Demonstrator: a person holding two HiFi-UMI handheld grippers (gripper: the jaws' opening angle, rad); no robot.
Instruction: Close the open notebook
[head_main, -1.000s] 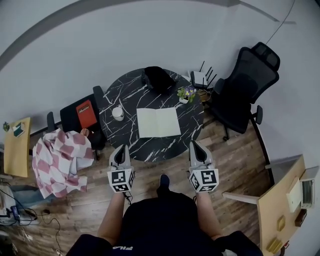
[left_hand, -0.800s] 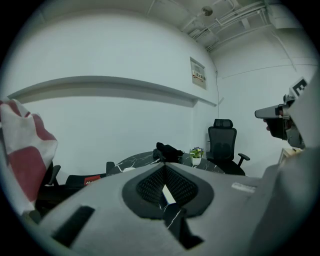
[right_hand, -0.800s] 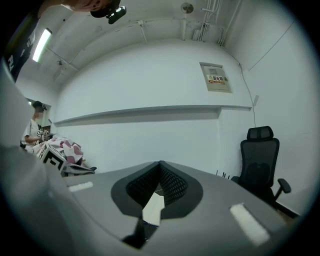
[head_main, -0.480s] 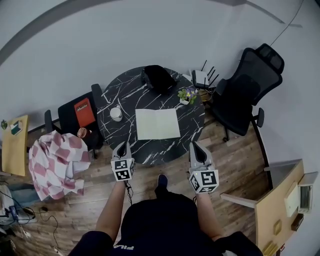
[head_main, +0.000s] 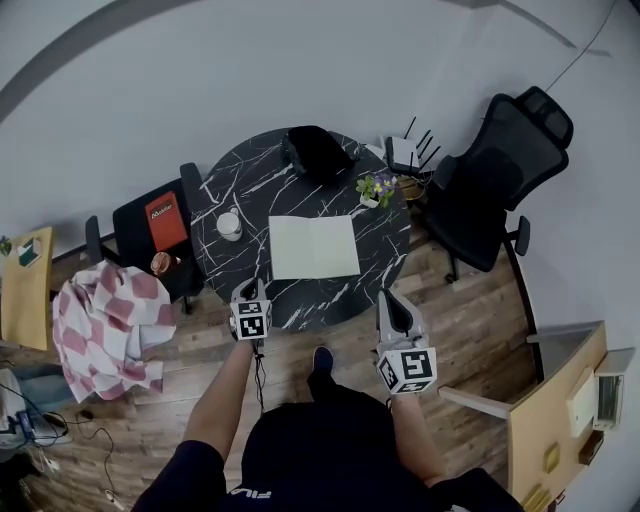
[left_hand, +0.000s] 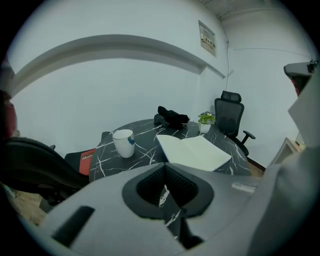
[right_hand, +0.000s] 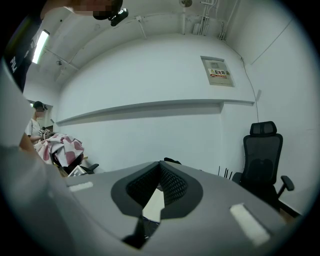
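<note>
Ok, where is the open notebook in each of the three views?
Head view: notebook at picture centre.
Left gripper view: notebook just right of centre.
Right gripper view: pale sliver low centre, probably the notebook.
Shared landmark: black office chair, at right in all.

Open notebook lies flat near middle of round black marble table, blank cream pages up, spine running away from viewer, just right of white mug.

Glossy marble-look table, matt paper notebook
</note>
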